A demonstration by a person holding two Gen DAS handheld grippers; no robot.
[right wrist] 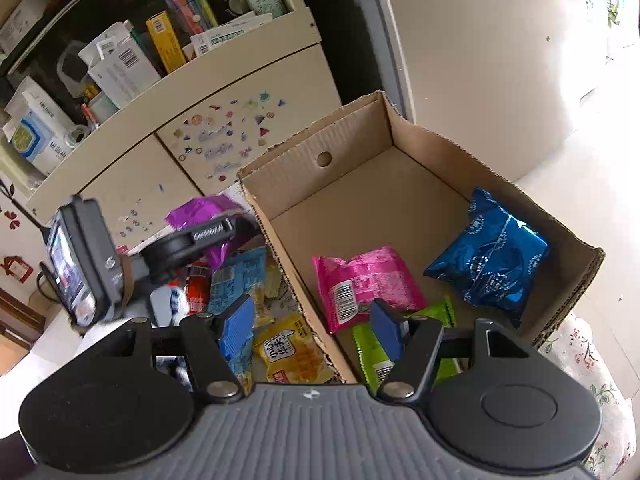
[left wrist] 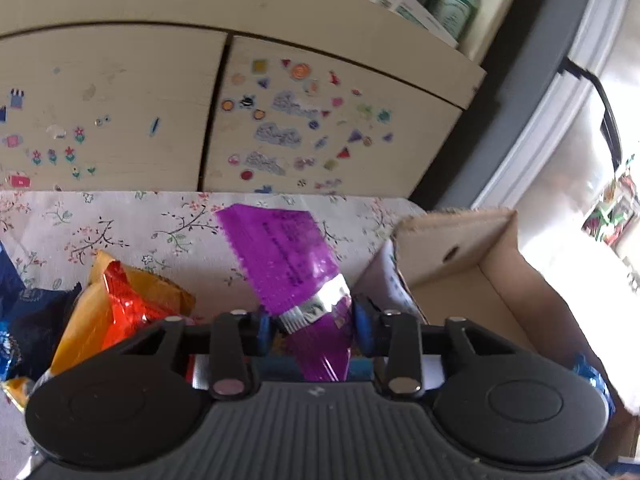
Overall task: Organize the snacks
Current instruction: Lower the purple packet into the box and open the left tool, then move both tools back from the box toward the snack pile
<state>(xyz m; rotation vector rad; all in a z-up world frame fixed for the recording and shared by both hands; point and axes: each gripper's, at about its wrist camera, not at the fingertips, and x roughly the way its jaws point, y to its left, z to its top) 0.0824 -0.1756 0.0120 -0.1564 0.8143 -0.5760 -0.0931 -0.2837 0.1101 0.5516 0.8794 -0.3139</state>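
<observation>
Cardboard box (right wrist: 400, 168) set on the cloth-covered table (left wrist: 132, 224) before the cabinet (left wrist: 320, 120), three snack packets (right wrist: 366, 284) seen inside, perhaps more hidden, loose snack pile (right wrist: 256, 304) left of box, raised packet (left wrist: 288, 256) above the pile.

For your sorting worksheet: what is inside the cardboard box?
Inside the cardboard box: a pink packet, a blue packet and a green packet, partly hidden by the right gripper.

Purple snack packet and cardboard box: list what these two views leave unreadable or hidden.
- Purple snack packet: print blurred in the left wrist view; lower end hidden behind the left tongs.
- Cardboard box: near corner hidden by the right tongs in the right wrist view.
- Green packet: mostly covered there.
</observation>
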